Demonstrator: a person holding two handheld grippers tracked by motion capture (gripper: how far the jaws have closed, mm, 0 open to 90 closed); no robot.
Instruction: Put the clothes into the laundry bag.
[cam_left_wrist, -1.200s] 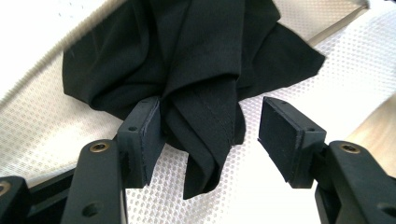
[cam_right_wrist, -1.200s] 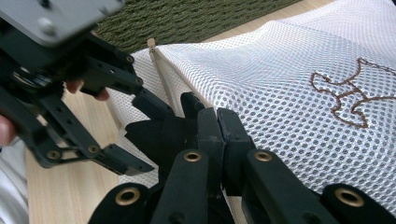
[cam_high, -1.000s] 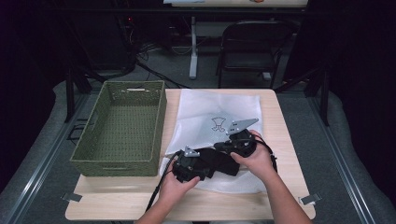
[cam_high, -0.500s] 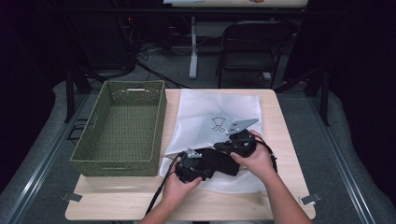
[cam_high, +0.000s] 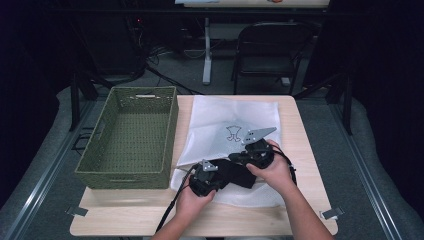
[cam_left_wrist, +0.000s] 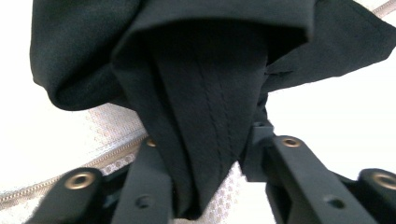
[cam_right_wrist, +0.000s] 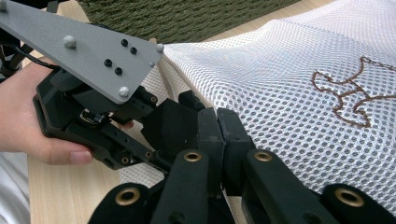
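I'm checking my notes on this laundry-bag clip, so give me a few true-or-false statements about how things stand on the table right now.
1. The green basket holds folded clothes. False: nothing lies in it.
2. Black cloth sits between the jaws of the left gripper. True; they have just been closing on it.
3. The right gripper stands wide open. False: its jaws are pressed together at the edge of the white mesh bag.
4. The mesh bag lies right of the basket in the high view. True.
5. The bag bears a brown stitched emblem. True.

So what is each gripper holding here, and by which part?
The left gripper, whose jaws have just been closing, grips a fold of the black cloth. The right gripper pinches the white mesh bag at its edge.
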